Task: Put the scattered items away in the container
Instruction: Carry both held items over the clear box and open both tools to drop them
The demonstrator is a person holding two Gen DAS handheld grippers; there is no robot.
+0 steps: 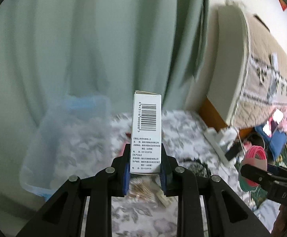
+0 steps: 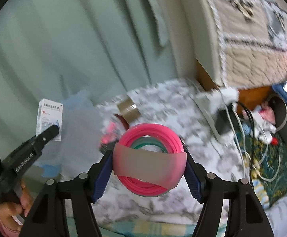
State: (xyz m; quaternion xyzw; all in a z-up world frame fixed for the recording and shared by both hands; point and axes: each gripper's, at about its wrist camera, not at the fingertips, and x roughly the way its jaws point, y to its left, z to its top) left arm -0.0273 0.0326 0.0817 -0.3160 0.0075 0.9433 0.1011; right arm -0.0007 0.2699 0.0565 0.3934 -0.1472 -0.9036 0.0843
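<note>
left gripper (image 1: pixel 145 169) pinches white medicine box (image 1: pixel 146 132) upright, raised beside blurred clear plastic container (image 1: pixel 68 138). right gripper (image 2: pixel 149 169) clamps pink cord coil (image 2: pixel 150 158) above floral cloth (image 2: pixel 163 108).

A barcode numbered 6943118000088 is printed on the white box (image 1: pixel 145 134) held upright between the left gripper's (image 1: pixel 145 169) fingers, with small Chinese print and the number 025-5223 below it, the last digits unclear. "GenRobot.AI" is lettered in white along that gripper's black body, seen left of the right gripper (image 2: pixel 149 164).
</note>
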